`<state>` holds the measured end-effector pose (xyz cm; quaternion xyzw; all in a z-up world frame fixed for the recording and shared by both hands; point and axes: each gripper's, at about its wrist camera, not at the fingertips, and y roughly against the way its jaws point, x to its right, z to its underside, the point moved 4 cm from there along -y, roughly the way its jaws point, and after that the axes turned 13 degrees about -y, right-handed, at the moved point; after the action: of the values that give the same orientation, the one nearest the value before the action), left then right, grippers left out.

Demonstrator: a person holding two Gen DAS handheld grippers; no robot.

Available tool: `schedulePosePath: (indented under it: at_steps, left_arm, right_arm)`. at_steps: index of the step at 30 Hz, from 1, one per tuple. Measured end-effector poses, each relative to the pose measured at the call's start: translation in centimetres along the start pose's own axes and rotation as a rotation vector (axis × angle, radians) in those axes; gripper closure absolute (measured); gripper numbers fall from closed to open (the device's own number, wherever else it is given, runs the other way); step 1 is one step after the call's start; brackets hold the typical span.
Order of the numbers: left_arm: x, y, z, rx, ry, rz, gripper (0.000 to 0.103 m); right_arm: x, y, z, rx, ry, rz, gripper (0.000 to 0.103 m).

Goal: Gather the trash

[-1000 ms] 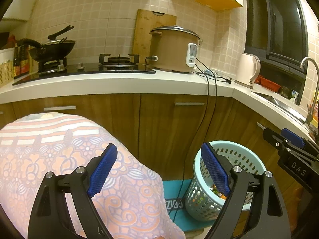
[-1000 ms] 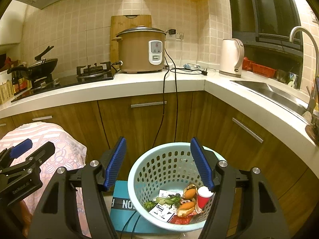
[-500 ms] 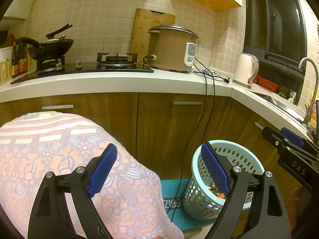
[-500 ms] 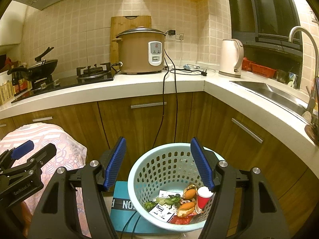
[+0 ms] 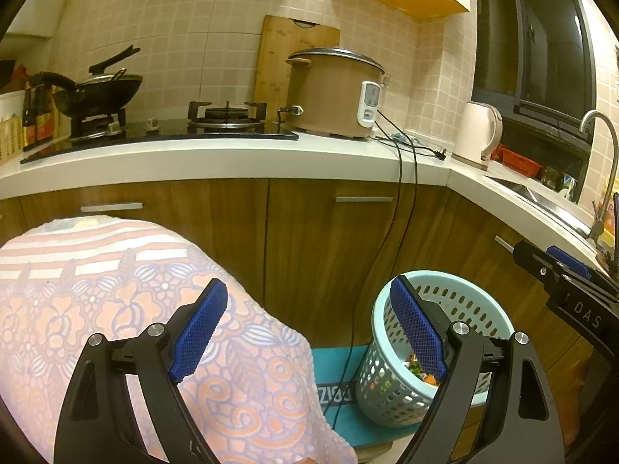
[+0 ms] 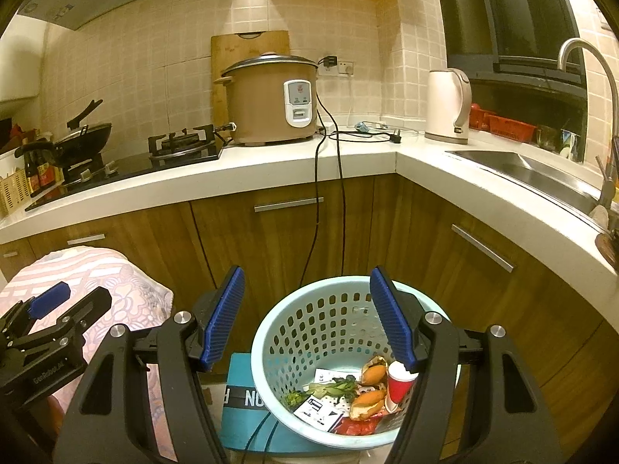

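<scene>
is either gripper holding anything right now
Nothing is held: the left gripper and right gripper both stand open and empty above the basket.

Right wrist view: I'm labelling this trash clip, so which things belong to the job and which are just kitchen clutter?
Job:
- basket
- red cup
- bread pieces
- greens
- printed wrapper

Just there:
- rice cooker
- kettle
- wok
- cutting board
- sink

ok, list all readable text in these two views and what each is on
"DAS": side of the right hand-held gripper, left wrist view.
"GenRobot.AI": body of the left hand-held gripper, right wrist view.
"NO", cut off by the basket: teal mat; mirrored letters on it in the left wrist view.
Rice cooker panel, sauce bottle labels, paper scraps: too small.
</scene>
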<state>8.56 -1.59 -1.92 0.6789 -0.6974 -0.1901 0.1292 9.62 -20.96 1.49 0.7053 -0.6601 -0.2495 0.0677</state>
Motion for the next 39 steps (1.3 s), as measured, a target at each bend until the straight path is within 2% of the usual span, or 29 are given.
schedulePosePath:
  at_steps: [39]
  left_arm:
    - [-0.12, -0.30, 0.17, -0.018, -0.013, 0.002, 0.012]
  right_arm:
    - [-0.36, -0.32, 0.37, -0.007, 0.007, -0.009, 0.039]
